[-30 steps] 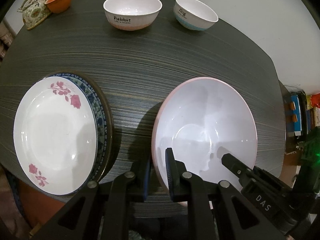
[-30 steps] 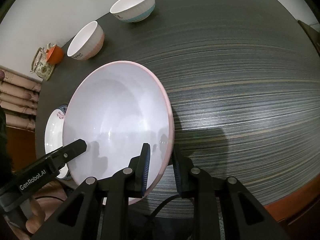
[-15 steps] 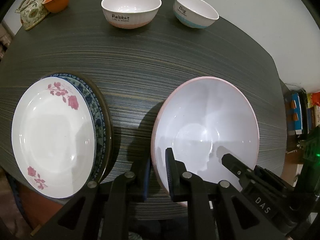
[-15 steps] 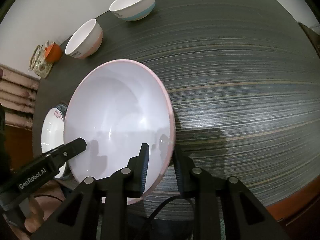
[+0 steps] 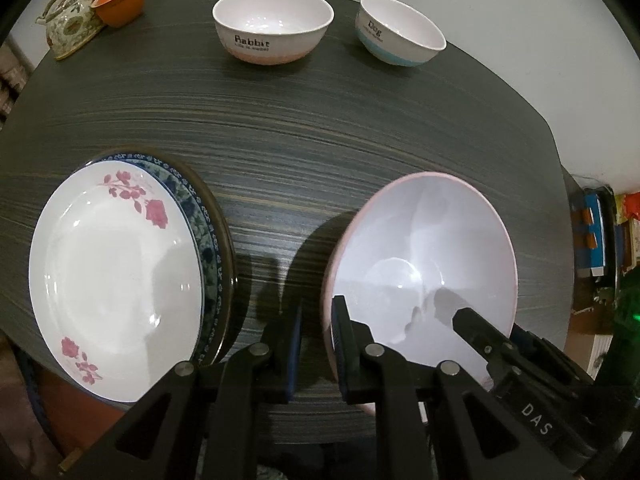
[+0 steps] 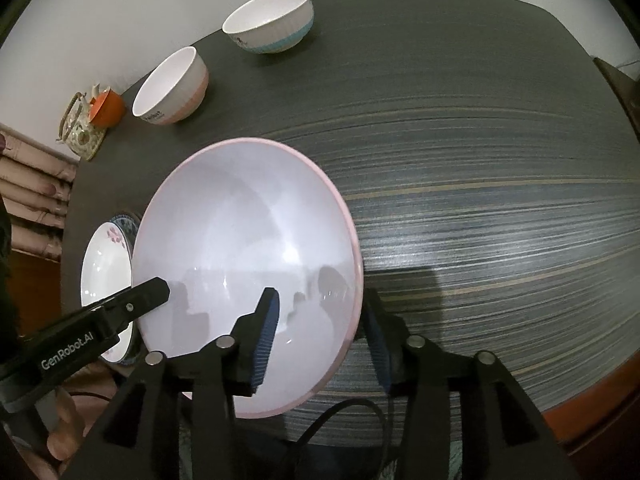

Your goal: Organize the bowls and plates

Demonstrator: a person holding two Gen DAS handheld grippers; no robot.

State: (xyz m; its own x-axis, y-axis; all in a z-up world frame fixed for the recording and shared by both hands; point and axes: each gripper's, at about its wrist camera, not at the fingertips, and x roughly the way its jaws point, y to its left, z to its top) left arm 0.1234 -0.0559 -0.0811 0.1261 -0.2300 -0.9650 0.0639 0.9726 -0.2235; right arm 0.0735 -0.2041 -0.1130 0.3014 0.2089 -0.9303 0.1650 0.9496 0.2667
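A big bowl (image 5: 424, 256), white inside with a pink outside, sits at the table's near edge. My left gripper (image 5: 318, 336) is shut on its left rim, one finger inside and one outside. My right gripper (image 6: 320, 336) straddles the right rim of the same bowl (image 6: 248, 232); its jaws are opening and the pads stand off the rim. To the left lies a white plate with pink flowers (image 5: 116, 264) on top of a blue-patterned plate (image 5: 200, 216). At the far edge stand a pink-based "Rabbit" bowl (image 5: 272, 24) and a blue-based "Dog" bowl (image 5: 400, 36).
A flowered teapot (image 5: 72, 28) and an orange cup (image 5: 120, 0) sit at the far left corner. The dark striped table (image 6: 480, 160) stretches bare to the right of the big bowl. Shelves with clutter (image 5: 592, 236) lie beyond the table's right edge.
The right gripper's jaws have spread apart and let go of the big bowl's rim. The left gripper keeps its hold, and the bowl has barely shifted.
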